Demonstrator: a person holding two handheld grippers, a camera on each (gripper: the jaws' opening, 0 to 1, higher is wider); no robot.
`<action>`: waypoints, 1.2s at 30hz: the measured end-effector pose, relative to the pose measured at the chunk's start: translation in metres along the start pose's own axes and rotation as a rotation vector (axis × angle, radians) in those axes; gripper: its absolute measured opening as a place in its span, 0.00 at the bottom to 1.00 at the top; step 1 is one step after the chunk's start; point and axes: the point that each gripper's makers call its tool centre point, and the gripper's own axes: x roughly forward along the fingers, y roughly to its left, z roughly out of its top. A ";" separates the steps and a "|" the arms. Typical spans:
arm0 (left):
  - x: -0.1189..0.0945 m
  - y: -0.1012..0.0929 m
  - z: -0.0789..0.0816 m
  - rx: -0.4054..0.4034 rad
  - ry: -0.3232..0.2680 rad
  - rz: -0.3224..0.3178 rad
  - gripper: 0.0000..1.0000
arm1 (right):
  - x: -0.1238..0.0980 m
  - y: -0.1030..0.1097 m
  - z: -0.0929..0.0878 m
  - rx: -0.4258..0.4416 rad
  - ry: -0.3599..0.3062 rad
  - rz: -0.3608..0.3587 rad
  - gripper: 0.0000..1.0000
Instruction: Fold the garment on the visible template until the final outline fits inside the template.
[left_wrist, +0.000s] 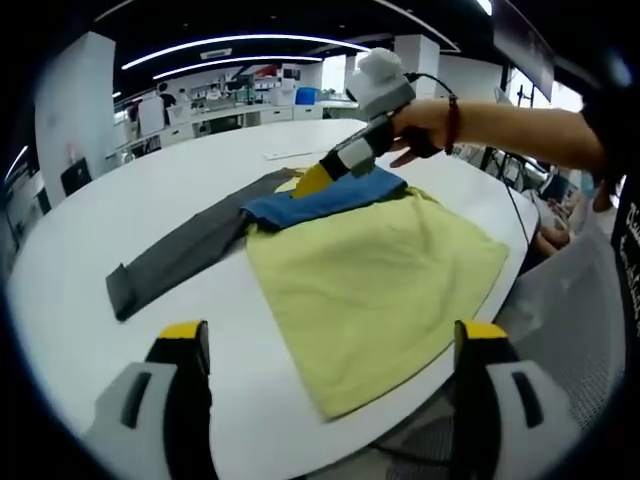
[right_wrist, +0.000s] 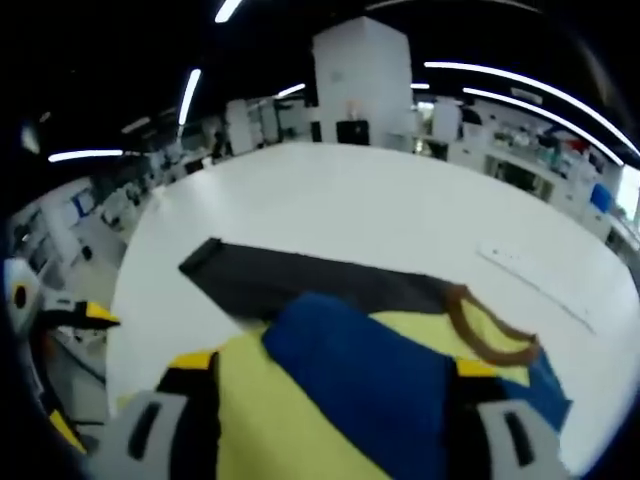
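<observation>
Left gripper view, table: large white rounded table (left_wrist: 120, 210) fills most of the field; office room with ceiling light strips behind.
Garment: yellow-green body panel (left_wrist: 380, 285) lies flat, reaching the near table edge. A dark grey sleeve (left_wrist: 175, 255) runs out from it to the view's left, flat on the table. A blue section (left_wrist: 320, 200) sits along the far edge of the yellow panel, partly bunched.
Left gripper: own two yellow-tipped jaws (left_wrist: 330, 345) rise from the bottom, wide apart, nothing between them, held above the near table edge and clear of the cloth.
Right gripper, seen from left: body and yellow tip (left_wrist: 315, 180) come in from the right, held by a person's hand (left_wrist: 425, 130); tip is down on the blue section. Cannot tell from here whether its jaws are clenched.
Right gripper view, jaws: own jaws (right_wrist: 330, 370) stand wide apart, with blue and yellow fabric (right_wrist: 360, 380) lying between and over them; no clear grasp visible.
Collar: brown neck trim (right_wrist: 490, 335) at right of the blue fold.
Small item: thin white strip (right_wrist: 535, 280) lies on the table beyond the garment; identity unclear.
</observation>
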 end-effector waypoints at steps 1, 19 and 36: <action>0.000 0.001 0.001 0.000 -0.004 0.001 0.99 | -0.003 -0.003 -0.001 0.000 -0.001 -0.007 0.99; 0.010 0.036 0.028 -0.005 -0.053 0.042 0.96 | -0.075 -0.052 -0.038 0.024 -0.037 -0.092 0.94; 0.054 0.057 0.051 -0.040 -0.068 0.045 0.62 | -0.117 -0.096 -0.084 -0.019 -0.041 -0.248 0.58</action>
